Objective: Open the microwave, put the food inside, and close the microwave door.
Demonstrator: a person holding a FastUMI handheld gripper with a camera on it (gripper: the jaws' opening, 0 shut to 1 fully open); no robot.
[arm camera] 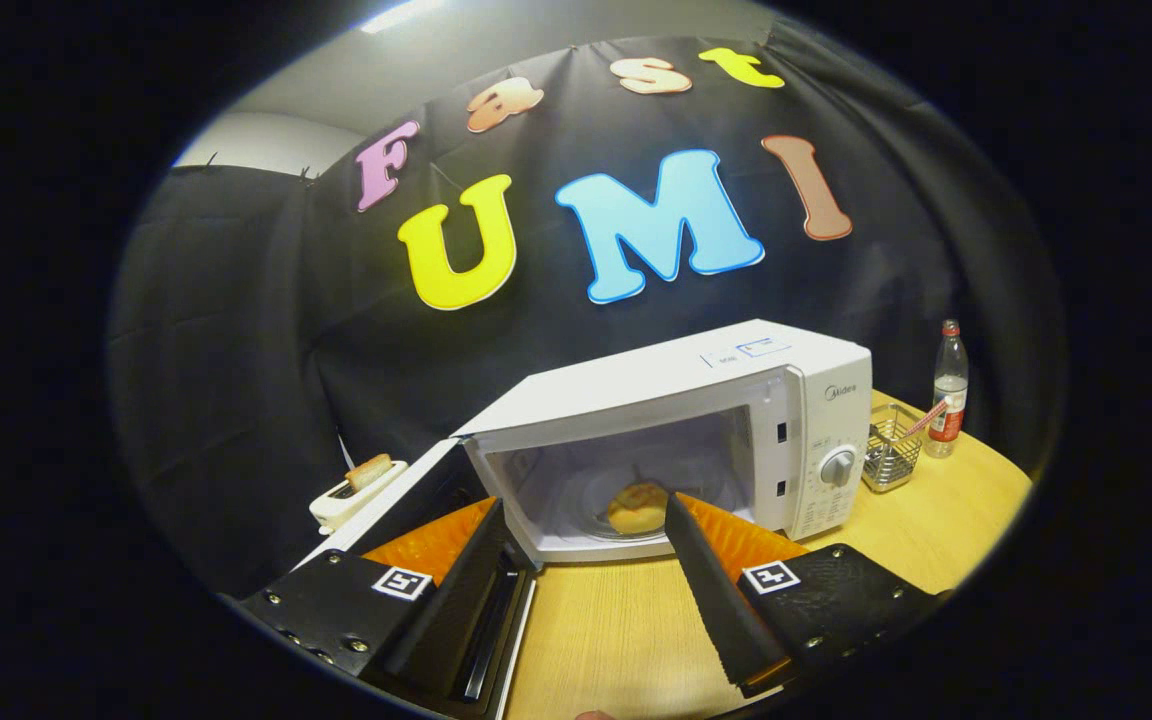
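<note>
A white microwave [726, 390] stands on the wooden table [616, 630] with its door [416, 500] swung wide open to the left. Inside, on the glass turntable, lies a golden piece of food [638, 508]. My gripper [586, 515] is open, just in front of the microwave's opening, with nothing between its fingers. The left finger [456, 590] lies close against the open door's inner side; the right finger [711, 585] points at the food from outside the cavity.
A small white toaster [351, 492] with a slice of bread in it stands left of the door. Right of the microwave are a wire basket [891, 455] and a clear bottle [949, 390] with a red cap. The table's edge curves round behind them.
</note>
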